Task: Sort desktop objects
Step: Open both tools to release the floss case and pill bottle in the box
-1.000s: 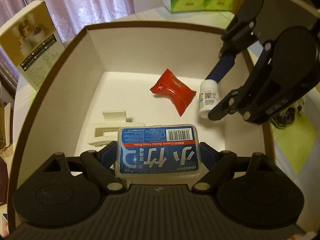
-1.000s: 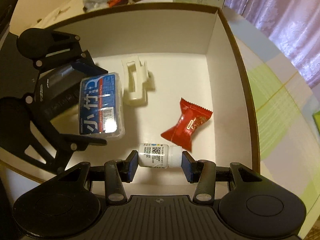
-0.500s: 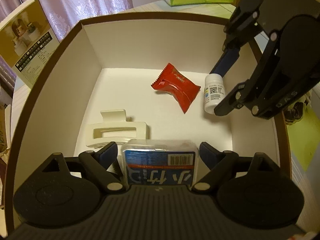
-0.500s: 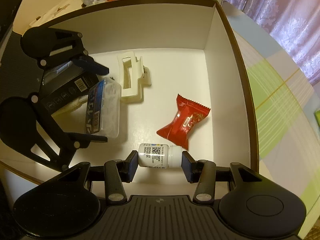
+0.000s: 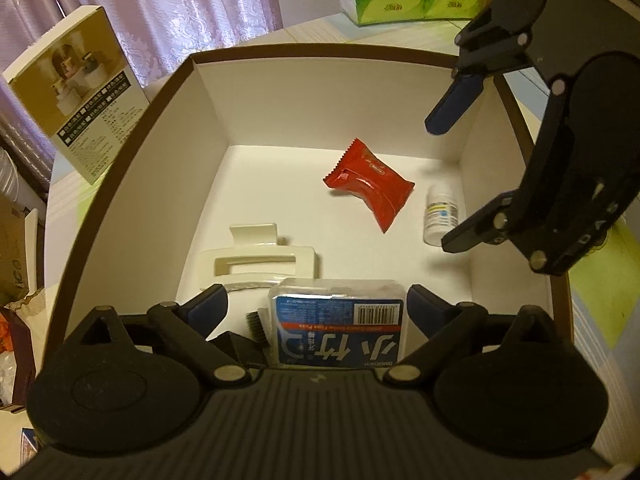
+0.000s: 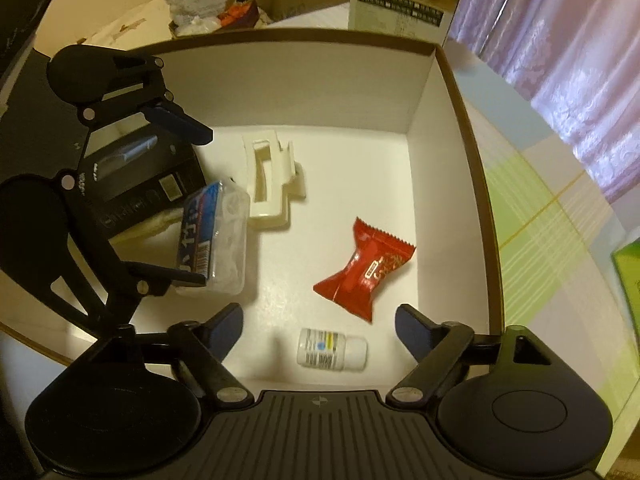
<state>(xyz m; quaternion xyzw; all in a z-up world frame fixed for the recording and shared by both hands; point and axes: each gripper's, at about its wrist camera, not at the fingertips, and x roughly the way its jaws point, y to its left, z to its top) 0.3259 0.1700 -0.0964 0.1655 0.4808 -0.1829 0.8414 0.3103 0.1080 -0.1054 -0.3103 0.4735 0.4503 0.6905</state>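
The right gripper [image 6: 319,328] has let go: its jaws now stand wide, and the small white bottle [image 6: 331,349] lies on its side on the box [image 6: 456,92] floor beside the red candy [image 6: 366,270]. The left gripper [image 5: 318,310] has spread too; the floss-pick case [image 5: 338,322] leans between its fingers, next to the cream hair clip [image 5: 256,258].

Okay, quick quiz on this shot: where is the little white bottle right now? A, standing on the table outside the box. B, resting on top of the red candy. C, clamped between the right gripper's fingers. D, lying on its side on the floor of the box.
D: the white bottle lies on its side on the floor of the box, below the open right gripper, beside and clear of the red candy.
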